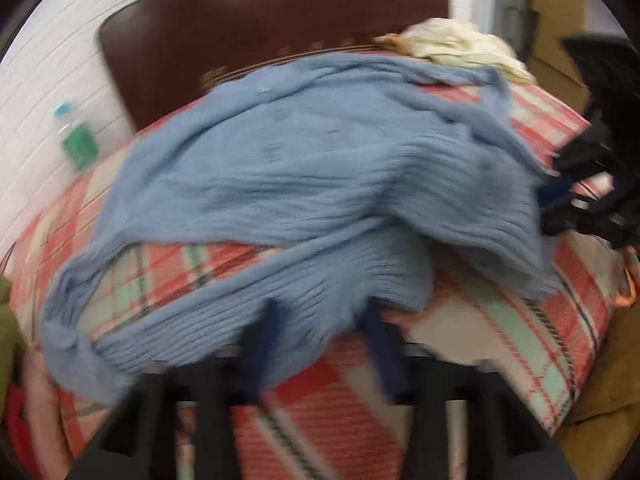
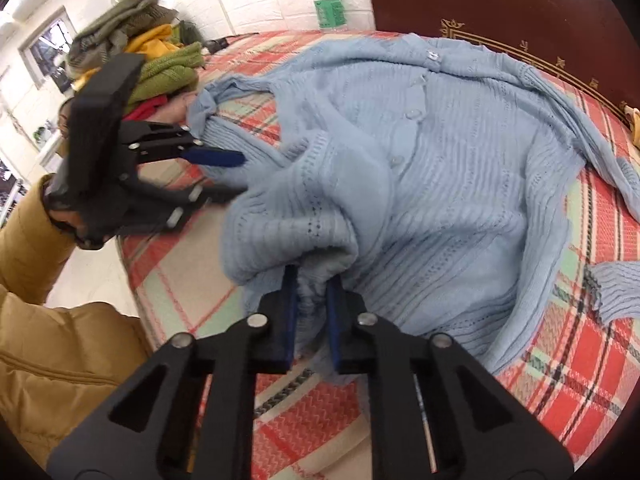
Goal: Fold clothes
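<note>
I am working on a light blue knit cardigan (image 2: 440,168) that is lying on the bed with the red plaid blanket (image 2: 580,360). My right claw (image 2: 312,292) is pinching a bunched bit of the cardigan's hem between its blue pads, nearly closed. My left claw (image 2: 224,168) is reaching into the cardigan's other side; the log says it is closed, but its own picture is too blurry for me to tell if it is holding any cloth. The cardigan is lying rumpled, with the buttons facing up, one sleeve (image 2: 612,288) flopping out to the side and the bottom part lumped up. So I think the folding is only starting: nothing is looking neat yet. A pile of green and yellow clothes (image 2: 160,64) is waiting at the far end of the bed.
</note>
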`<action>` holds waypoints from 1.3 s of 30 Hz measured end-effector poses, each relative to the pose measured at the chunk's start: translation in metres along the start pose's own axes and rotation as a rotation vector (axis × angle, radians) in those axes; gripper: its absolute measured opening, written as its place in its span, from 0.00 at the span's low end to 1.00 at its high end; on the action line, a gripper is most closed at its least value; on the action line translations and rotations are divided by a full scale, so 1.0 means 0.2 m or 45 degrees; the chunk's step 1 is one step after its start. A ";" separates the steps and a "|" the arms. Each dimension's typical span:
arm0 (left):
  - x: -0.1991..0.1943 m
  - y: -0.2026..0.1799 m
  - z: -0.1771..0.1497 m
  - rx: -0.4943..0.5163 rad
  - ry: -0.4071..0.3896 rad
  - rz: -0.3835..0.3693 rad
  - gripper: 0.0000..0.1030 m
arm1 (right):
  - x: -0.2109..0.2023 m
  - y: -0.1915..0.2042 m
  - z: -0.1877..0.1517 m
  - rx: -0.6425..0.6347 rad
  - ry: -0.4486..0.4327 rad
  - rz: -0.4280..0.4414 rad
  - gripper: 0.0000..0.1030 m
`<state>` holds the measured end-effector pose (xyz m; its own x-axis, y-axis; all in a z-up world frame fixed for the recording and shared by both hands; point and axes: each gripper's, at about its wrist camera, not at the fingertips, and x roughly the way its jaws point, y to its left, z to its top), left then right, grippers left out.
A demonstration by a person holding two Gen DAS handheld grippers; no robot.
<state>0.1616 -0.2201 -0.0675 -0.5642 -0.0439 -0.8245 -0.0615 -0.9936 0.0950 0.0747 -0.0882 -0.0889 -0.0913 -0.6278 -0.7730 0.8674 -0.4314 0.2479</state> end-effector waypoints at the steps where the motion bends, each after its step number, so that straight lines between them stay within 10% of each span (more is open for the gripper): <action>1: -0.01 0.07 -0.01 -0.062 0.006 0.033 0.05 | -0.01 0.01 0.01 -0.009 -0.009 0.020 0.12; 11: -0.23 0.54 -0.12 -0.517 -0.044 0.442 0.09 | 0.03 0.31 0.10 -0.201 -0.019 0.338 0.10; 13: -0.28 0.53 -0.12 -0.546 -0.097 0.326 0.36 | 0.06 0.36 0.10 -0.234 0.001 0.380 0.10; 14: -0.30 0.50 -0.12 -0.549 -0.133 0.231 0.69 | 0.06 0.36 0.10 -0.228 -0.002 0.374 0.10; 16: -0.35 0.45 -0.12 -0.552 -0.203 0.040 0.85 | 0.05 0.34 0.09 -0.214 -0.007 0.362 0.14; 22: -0.24 0.10 -0.05 -0.345 -0.199 -0.341 0.85 | -0.20 -0.02 -0.01 0.128 -0.215 0.150 0.54; 26: -0.12 -0.11 -0.02 -0.286 -0.127 -0.451 0.85 | -0.32 -0.29 -0.20 0.378 -0.234 -0.087 0.54; 34: 0.02 -0.26 0.04 -0.284 -0.064 -0.489 0.84 | -0.22 -0.38 -0.31 0.485 -0.227 -0.050 0.54; 36: 0.02 -0.27 0.04 -0.305 -0.066 -0.494 0.66 | -0.19 -0.38 -0.29 0.474 -0.232 -0.022 0.47; 37: 0.03 -0.27 0.04 -0.319 -0.057 -0.509 0.52 | -0.17 -0.38 -0.28 0.473 -0.222 -0.008 0.20; 39: 0.03 -0.26 0.05 -0.346 -0.041 -0.518 0.13 | -0.16 -0.40 -0.27 0.477 -0.195 0.005 0.09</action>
<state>0.1543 -0.1672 -0.0719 -0.5646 0.3523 -0.7464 -0.0677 -0.9211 -0.3835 0.0349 0.0009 -0.1161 -0.1845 -0.7071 -0.6826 0.6322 -0.6172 0.4685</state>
